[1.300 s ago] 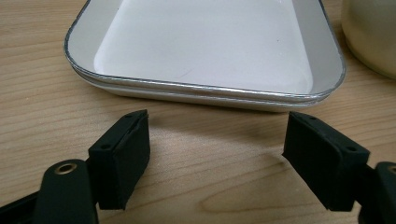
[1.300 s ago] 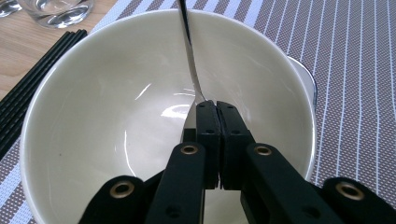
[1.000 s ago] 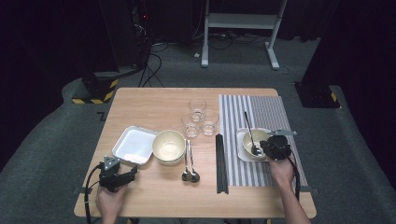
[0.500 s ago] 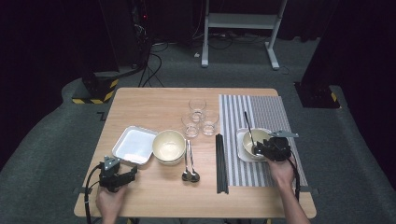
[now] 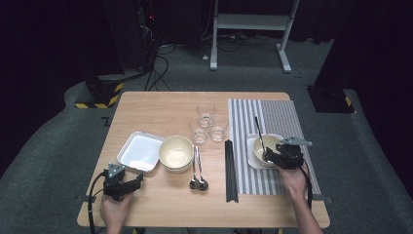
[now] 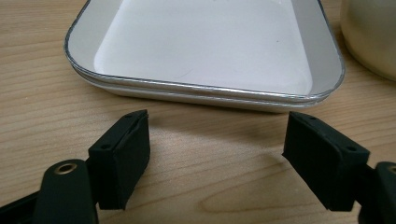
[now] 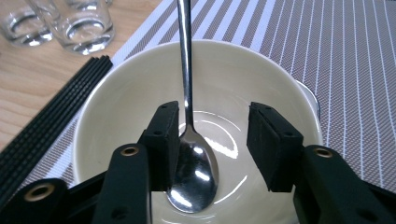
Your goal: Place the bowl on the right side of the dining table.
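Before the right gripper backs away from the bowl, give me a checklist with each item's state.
1. Right gripper jaws clear of the spoon: ok, they have just been opening, though the spoon lies beside one pad.
2. Spoon resting in the bowl: ok.
3. Bowl on the striped mat: ok.
4. Left gripper open, nothing between its pads: ok.
5. White tray untouched: ok.

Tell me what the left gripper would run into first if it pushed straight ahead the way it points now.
Most likely the near rim of the white tray. The left gripper has its jaws open and aimed squarely at that edge, with bare table between. How big the gap is remains hard to judge.
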Motion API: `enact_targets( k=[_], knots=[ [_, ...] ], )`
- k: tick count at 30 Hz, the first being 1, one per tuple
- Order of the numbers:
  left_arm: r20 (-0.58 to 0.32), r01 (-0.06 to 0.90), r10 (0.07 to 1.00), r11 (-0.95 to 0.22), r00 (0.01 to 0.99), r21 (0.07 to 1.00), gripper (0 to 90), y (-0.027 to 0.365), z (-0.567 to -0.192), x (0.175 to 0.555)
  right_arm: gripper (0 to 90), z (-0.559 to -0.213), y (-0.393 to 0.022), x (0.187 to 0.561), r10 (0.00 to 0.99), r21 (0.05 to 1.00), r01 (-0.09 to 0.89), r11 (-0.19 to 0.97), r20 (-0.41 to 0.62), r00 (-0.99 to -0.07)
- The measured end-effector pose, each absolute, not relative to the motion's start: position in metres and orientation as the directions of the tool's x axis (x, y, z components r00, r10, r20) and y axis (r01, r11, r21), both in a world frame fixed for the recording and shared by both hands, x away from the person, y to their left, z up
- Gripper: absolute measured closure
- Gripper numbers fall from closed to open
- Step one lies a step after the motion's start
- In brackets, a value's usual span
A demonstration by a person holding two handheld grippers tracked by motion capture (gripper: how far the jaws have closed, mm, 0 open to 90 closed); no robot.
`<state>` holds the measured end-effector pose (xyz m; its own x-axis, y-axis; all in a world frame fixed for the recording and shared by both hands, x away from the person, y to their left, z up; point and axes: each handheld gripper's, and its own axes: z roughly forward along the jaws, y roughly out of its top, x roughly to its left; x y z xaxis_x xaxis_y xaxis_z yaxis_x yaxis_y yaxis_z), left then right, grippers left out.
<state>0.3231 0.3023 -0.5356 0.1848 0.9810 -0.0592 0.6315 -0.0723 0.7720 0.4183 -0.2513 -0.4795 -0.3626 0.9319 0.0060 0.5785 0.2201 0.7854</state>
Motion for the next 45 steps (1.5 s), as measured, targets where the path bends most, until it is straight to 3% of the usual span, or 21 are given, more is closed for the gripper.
enact_targets(
  k=[18, 26, 45],
  knots=[
    [-0.061, 0.631, 0.981, -0.071, 0.185, 0.772, 23.0, 0.303, -0.536, 0.323, 45.5, -0.479, -0.255, 0.414, 0.922, 0.798, 0.59, 0.127, 0.123, -0.366],
    [-0.063, 0.631, 0.981, -0.07, 0.185, 0.773, 23.0, 0.303, -0.536, 0.323, 36.9, -0.479, -0.256, 0.413, 0.91, 0.792, 0.602, 0.105, 0.167, -0.378],
    [-0.061, 0.631, 0.981, -0.071, 0.185, 0.772, 22.9, 0.303, -0.536, 0.323, 34.3, -0.475, -0.255, 0.403, 0.901, 0.787, 0.612, 0.082, 0.204, -0.383]
  ],
)
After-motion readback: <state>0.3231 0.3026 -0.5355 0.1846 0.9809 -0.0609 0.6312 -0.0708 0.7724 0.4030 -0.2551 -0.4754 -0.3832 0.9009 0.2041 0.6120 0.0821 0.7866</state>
